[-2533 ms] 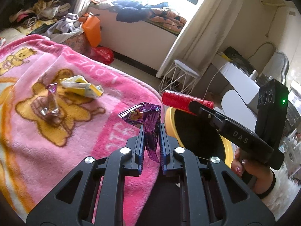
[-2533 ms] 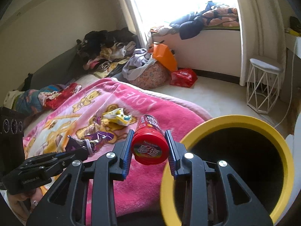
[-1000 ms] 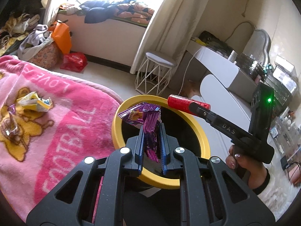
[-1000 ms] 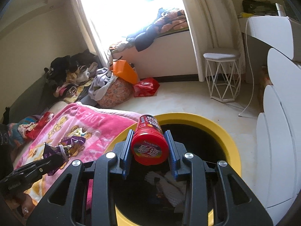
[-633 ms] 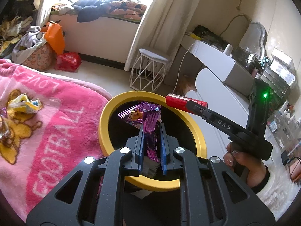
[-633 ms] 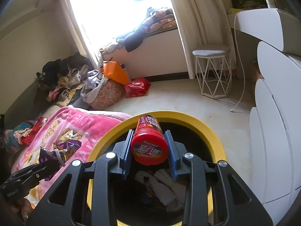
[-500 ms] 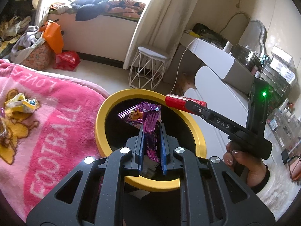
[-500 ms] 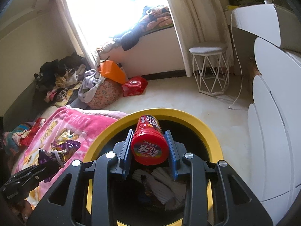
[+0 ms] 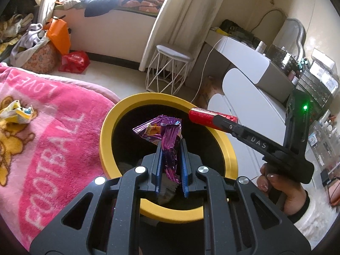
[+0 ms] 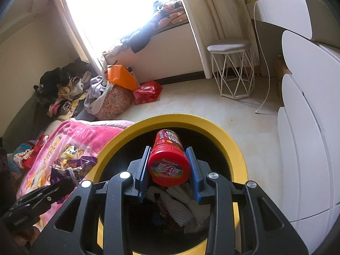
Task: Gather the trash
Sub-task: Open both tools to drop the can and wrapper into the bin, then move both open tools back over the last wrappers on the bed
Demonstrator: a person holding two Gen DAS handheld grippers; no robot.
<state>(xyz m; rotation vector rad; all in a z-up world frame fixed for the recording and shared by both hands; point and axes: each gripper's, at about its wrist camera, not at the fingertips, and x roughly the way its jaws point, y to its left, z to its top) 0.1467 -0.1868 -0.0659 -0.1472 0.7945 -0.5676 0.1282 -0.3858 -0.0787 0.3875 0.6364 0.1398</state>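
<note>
left hand-held gripper point(image 9: 171, 146) pinches wrapper point(image 9: 163, 133) | right point(image 10: 169, 163) clamps tube point(image 10: 169, 159) | above bin rim point(image 9: 170, 97)

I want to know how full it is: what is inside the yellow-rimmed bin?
The right wrist view shows crumpled white paper and some dark scraps inside the yellow-rimmed bin. The right claw and its red canister cover part of it; the rest is dark.

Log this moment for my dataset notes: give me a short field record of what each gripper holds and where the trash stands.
left gripper: jaws shut on purple wrapper, over the bin mouth
right gripper: jaws shut on red canister, over the bin mouth
bin: yellow rim, black inside, white scraps at bottom
left on pink blanket: yellow wrapper
</note>
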